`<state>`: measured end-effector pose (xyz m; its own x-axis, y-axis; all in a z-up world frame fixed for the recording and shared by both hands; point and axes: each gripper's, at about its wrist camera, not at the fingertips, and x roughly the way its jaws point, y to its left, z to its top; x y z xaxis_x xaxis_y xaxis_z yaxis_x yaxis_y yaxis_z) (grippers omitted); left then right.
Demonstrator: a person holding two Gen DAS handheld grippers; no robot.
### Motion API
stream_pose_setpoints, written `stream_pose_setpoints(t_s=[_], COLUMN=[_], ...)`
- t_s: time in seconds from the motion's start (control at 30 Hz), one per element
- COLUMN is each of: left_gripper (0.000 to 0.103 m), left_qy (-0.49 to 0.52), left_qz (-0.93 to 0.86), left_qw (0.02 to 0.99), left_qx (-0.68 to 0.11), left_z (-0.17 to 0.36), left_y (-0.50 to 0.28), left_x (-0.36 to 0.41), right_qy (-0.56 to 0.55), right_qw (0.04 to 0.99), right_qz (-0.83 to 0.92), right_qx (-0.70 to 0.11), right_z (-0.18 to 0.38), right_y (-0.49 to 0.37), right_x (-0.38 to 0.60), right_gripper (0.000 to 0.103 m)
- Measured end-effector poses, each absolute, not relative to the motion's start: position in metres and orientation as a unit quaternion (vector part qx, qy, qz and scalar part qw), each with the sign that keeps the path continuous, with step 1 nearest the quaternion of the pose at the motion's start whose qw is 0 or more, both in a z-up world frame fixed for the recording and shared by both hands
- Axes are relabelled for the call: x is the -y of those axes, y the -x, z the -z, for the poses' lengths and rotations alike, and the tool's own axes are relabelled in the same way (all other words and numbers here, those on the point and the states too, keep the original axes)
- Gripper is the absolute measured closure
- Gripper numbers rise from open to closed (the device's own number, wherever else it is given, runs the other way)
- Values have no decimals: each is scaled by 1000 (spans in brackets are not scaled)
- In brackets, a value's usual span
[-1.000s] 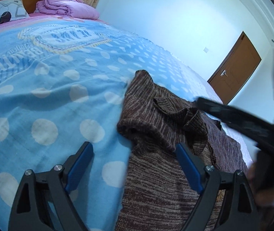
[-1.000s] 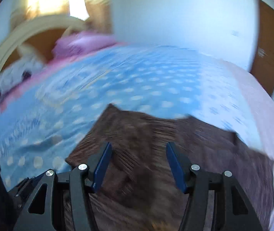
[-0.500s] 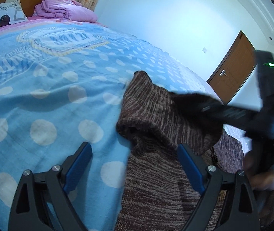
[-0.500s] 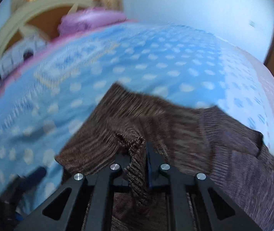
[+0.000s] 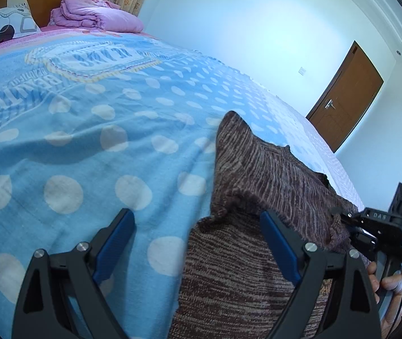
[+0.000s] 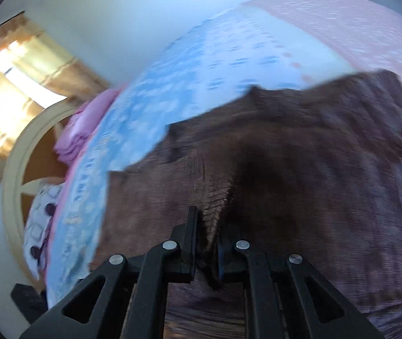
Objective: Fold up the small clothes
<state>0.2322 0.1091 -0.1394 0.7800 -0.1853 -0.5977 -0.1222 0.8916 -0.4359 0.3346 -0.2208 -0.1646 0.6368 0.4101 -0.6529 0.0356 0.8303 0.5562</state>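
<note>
A brown knit sweater [image 5: 257, 175] lies on the blue dotted bedspread [image 5: 87, 155]. My left gripper [image 5: 195, 217] hovers open over the sweater's left edge, nothing between its blue pads, one finger over the bedspread and the other over the knit. At the sweater's right side my right gripper [image 5: 342, 223] pinches a fold of the knit. In the blurred right wrist view the sweater [image 6: 314, 155] fills the frame and a ridge of fabric is squeezed in the right gripper [image 6: 206, 226], whose jaws are opening slightly with the knit still between them.
A folded pink quilt [image 5: 93, 17] and a patterned pillow [image 5: 3, 26] sit by the headboard at the far end. A brown door [image 5: 345, 99] stands past the bed's right side. A person's hand [image 5: 390, 282] holds the right gripper.
The right gripper closed on a fold in the middle of the sweater, rolled, and pulled it across to the right side. The left gripper stayed put and open.
</note>
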Motion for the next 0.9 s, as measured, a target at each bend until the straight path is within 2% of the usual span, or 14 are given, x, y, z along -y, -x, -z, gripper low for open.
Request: stream_pose_setpoints(t_s=[0.13, 0.23, 0.4, 0.43, 0.47, 0.5, 0.53, 0.7, 0.73, 0.77, 0.8, 0.83, 0.9], left_gripper=[10, 8, 8, 8, 8, 8, 8, 8, 8, 8, 8, 8, 7], left_qy=[230, 228, 227, 226, 225, 225, 225, 224, 225, 225, 225, 225, 225], left_qz=[17, 18, 17, 17, 16, 16, 16, 16, 16, 16, 16, 16, 17], left_qw=[915, 915, 915, 916, 916, 916, 916, 916, 916, 916, 916, 916, 916], left_qx=[-331, -331, -332, -332, -333, -333, -333, -333, -333, -333, -333, -333, -332], left_z=[140, 140, 140, 140, 140, 140, 140, 140, 140, 140, 140, 140, 140], left_y=[-232, -233, -233, -233, -233, -233, -233, -233, -233, -233, -233, -233, -233], left_x=[-109, -108, -108, -108, -108, -108, -108, -108, -108, -108, -108, -108, -108], right_qy=[-238, -209, -136, -134, -132, -129, -125, -114, -108, -94, -90, -101, -125], right_qw=[894, 909, 907, 905, 904, 906, 909, 900, 903, 907, 907, 904, 899], right_qz=[-29, -55, -86, -84, -81, -77, -72, -66, -61, -45, -37, -36, -38], right_qx=[-379, -357, -390, -394, -399, -397, -392, -415, -412, -409, -411, -413, -417], right_z=[148, 128, 123, 124, 127, 130, 132, 152, 152, 152, 152, 152, 152], right_y=[-314, -298, -294, -295, -294, -292, -288, -285, -284, -282, -283, -281, -276], right_x=[237, 227, 186, 182, 176, 172, 170, 156, 155, 155, 156, 162, 173], right_gripper=[90, 90, 87, 71, 48, 39, 36, 36, 41, 57, 63, 67, 67])
